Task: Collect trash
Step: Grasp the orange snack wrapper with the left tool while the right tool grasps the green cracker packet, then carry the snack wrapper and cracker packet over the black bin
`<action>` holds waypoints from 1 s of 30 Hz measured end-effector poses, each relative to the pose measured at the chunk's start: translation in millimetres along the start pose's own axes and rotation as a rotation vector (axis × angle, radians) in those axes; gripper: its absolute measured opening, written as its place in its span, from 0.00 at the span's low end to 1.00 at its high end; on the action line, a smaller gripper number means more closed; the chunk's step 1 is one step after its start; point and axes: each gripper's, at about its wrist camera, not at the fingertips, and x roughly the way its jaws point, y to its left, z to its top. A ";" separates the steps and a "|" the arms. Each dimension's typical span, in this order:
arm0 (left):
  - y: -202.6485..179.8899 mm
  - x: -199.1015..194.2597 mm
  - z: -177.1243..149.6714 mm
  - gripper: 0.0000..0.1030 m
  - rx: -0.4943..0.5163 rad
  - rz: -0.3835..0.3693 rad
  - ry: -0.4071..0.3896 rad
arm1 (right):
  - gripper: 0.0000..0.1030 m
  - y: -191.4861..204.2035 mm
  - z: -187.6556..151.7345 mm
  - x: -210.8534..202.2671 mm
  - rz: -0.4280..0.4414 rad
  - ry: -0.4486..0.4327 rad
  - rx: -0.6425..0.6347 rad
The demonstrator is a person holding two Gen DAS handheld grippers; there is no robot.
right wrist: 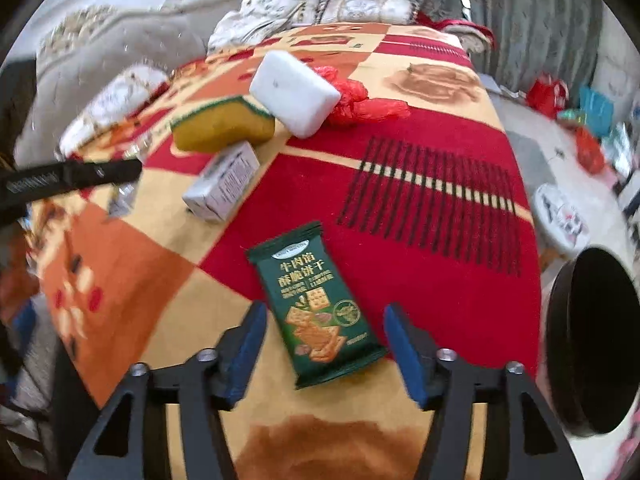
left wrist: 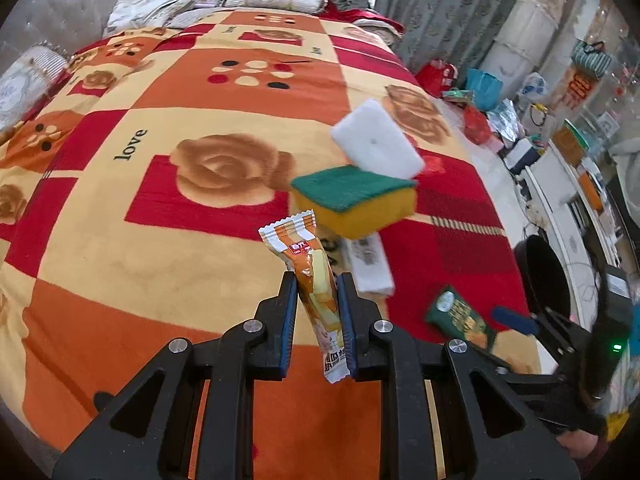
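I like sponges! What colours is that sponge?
The sponge is yellow with a green scrubby top, clearest in the left wrist view.

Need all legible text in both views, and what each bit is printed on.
"love": on the bedspread.
"牛肉笛 酥脆饼干": on the green cracker packet; its smaller print is too small to read.
Orange snack wrapper, in the left tool: print is too small and partly hidden.
White carton: print is blurred.
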 end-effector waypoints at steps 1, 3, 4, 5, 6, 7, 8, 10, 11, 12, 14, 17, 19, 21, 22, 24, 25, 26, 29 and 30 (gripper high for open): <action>-3.4 -1.7 -0.9 0.17 0.007 -0.005 0.000 | 0.62 0.8 0.8 3.3 -0.002 0.003 -0.016; -11.0 -4.3 -2.7 0.17 0.024 -0.016 0.001 | 0.62 1.6 2.2 13.8 -0.011 0.021 -0.043; -13.2 -5.2 -3.2 0.17 0.030 -0.021 0.001 | 0.62 0.8 2.2 17.1 -0.009 0.021 -0.045; -17.0 -6.4 -4.0 0.17 0.038 -0.026 0.001 | 0.58 0.2 1.1 16.8 -0.017 -0.001 -0.042; -22.0 -7.4 -4.9 0.17 0.047 -0.034 0.002 | 0.41 0.0 -0.5 14.2 -0.023 -0.020 -0.038; -25.2 -8.0 -5.3 0.17 0.052 -0.039 0.003 | 0.40 -0.7 -1.3 11.8 -0.026 -0.021 -0.031; -29.6 -8.8 -6.0 0.17 0.061 -0.046 0.003 | 0.40 -1.6 -2.0 9.5 -0.019 -0.022 -0.022; -40.3 -10.0 -6.6 0.17 0.079 -0.061 0.002 | 0.40 -3.5 -4.1 -2.7 -0.012 -0.057 0.002; -46.2 -10.3 -6.6 0.17 0.087 -0.072 0.002 | 0.40 -5.1 -5.2 -11.6 -0.026 -0.081 0.005; -51.3 -10.2 -6.4 0.17 0.094 -0.079 0.002 | 0.40 -5.0 -4.5 -16.7 -0.037 -0.094 0.007; -63.9 -9.8 -6.9 0.17 0.116 -0.095 0.001 | 0.40 -9.3 -3.8 -29.6 -0.050 -0.123 0.018; -83.0 -7.0 -6.7 0.17 0.149 -0.114 0.005 | 0.40 -20.8 -2.9 -48.8 -0.081 -0.158 0.047; -98.0 -4.3 -5.9 0.17 0.175 -0.123 0.004 | 0.40 -28.1 -2.2 -57.2 -0.087 -0.173 0.065; -109.8 -3.2 -5.7 0.17 0.193 -0.130 0.003 | 0.40 -36.0 -3.5 -66.1 -0.106 -0.186 0.082; -117.0 -2.1 -5.4 0.17 0.206 -0.135 0.002 | 0.40 -39.4 -4.2 -69.3 -0.115 -0.189 0.089; -128.6 0.1 -5.0 0.17 0.226 -0.142 0.003 | 0.40 -47.7 -5.3 -75.1 -0.132 -0.198 0.108; -133.9 1.3 -4.4 0.17 0.234 -0.146 0.003 | 0.40 -51.8 -6.3 -78.4 -0.140 -0.203 0.118; -140.1 2.8 -4.0 0.17 0.243 -0.152 0.004 | 0.40 -56.0 -7.6 -80.8 -0.148 -0.207 0.128; -156.6 8.4 -2.8 0.17 0.264 -0.166 0.010 | 0.40 -71.1 -12.5 -89.2 -0.169 -0.215 0.161; -161.2 9.4 -2.7 0.17 0.270 -0.170 0.012 | 0.40 -76.7 -14.4 -92.1 -0.176 -0.217 0.174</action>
